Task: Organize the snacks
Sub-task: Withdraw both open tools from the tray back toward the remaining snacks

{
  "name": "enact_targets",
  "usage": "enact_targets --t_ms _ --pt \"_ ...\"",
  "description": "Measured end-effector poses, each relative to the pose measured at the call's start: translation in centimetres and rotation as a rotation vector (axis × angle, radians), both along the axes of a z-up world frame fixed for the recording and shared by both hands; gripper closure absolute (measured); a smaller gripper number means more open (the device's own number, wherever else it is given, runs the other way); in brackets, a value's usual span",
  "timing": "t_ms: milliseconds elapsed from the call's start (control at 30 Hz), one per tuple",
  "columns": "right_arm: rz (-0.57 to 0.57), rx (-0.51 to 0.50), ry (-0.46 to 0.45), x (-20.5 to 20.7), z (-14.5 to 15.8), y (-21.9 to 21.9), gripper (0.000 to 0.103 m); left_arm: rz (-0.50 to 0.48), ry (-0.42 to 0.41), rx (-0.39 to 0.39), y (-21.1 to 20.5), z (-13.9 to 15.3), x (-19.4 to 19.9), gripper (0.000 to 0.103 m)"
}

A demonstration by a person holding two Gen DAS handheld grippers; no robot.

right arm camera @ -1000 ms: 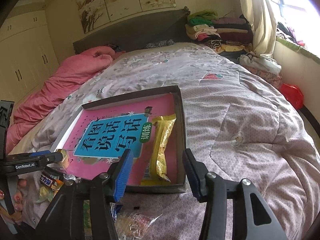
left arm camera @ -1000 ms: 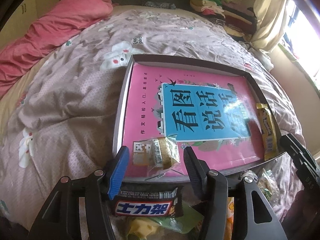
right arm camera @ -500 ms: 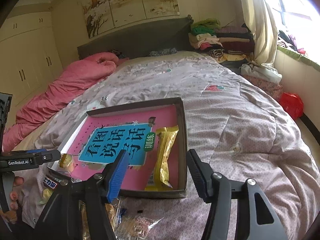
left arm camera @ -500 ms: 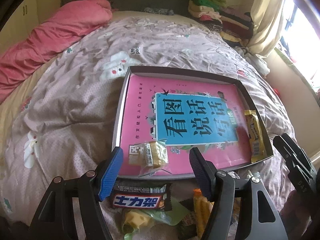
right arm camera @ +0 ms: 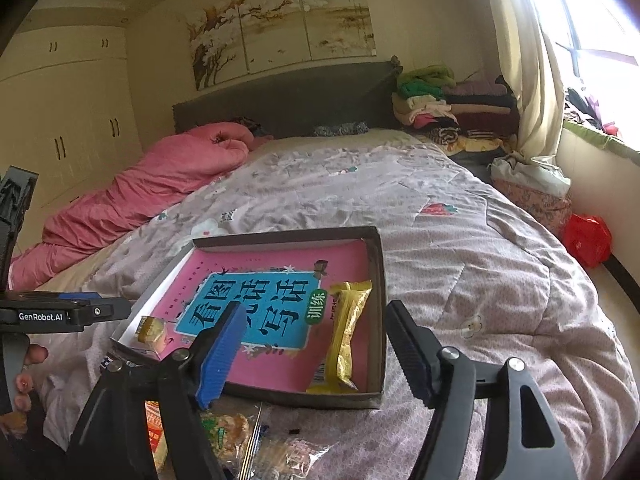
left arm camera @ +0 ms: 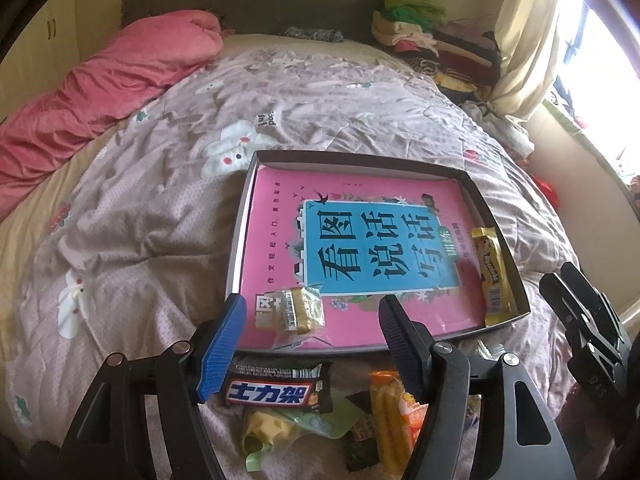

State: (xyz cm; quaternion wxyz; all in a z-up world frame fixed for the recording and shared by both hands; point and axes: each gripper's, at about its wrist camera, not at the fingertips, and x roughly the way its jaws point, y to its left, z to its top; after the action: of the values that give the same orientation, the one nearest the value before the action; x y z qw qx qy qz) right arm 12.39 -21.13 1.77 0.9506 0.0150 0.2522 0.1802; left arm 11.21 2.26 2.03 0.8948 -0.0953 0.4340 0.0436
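A shallow grey box (left arm camera: 376,157) with a pink and blue printed floor lies on the bed; it also shows in the right wrist view (right arm camera: 374,276). In it lie a small gold snack (left arm camera: 301,310) at the near left and a yellow snack bar (left arm camera: 493,276) on the right, also seen in the right wrist view (right arm camera: 346,336). In front of the box lie a dark chocolate bar (left arm camera: 278,388), an orange packet (left arm camera: 390,420) and a green-yellow packet (left arm camera: 276,432). My left gripper (left arm camera: 312,344) is open and empty above these. My right gripper (right arm camera: 316,354) is open and empty above the box's near edge.
A grey patterned quilt (left arm camera: 160,208) covers the bed. A pink duvet (left arm camera: 100,92) lies at the far left. Folded clothes (right arm camera: 440,108) are stacked by the headboard. Clear-wrapped snacks (right arm camera: 256,440) lie under the right gripper. A red bag (right arm camera: 588,240) sits on the floor at right.
Both grippers have drawn back and risen from the box, staying open. The small gold snack stays in the box. More loose snacks show in front of the box.
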Motion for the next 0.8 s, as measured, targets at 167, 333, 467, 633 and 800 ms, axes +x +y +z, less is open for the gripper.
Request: enact_targets --t_ms 167,333,467,633,800 --pt "0.000 0.009 -0.009 -0.2 0.2 0.0 0.028 -0.011 -0.004 -0.001 -0.2 0.2 -0.4 0.033" --pt "0.001 0.023 -0.002 -0.5 0.5 -0.2 0.027 -0.022 -0.003 -0.006 -0.5 0.2 -1.0 0.033" --pt "0.001 0.034 -0.007 -1.0 0.8 -0.2 0.024 -0.026 0.001 -0.017 -0.7 0.0 -1.6 0.033" --pt "0.001 0.029 -0.017 -1.7 1.0 -0.1 0.023 -0.053 0.019 -0.008 -1.4 -0.5 -2.3 0.033" --pt "0.004 0.034 -0.028 -2.5 1.4 0.3 0.021 -0.065 0.015 -0.006 -1.7 -0.3 -2.9 0.033"
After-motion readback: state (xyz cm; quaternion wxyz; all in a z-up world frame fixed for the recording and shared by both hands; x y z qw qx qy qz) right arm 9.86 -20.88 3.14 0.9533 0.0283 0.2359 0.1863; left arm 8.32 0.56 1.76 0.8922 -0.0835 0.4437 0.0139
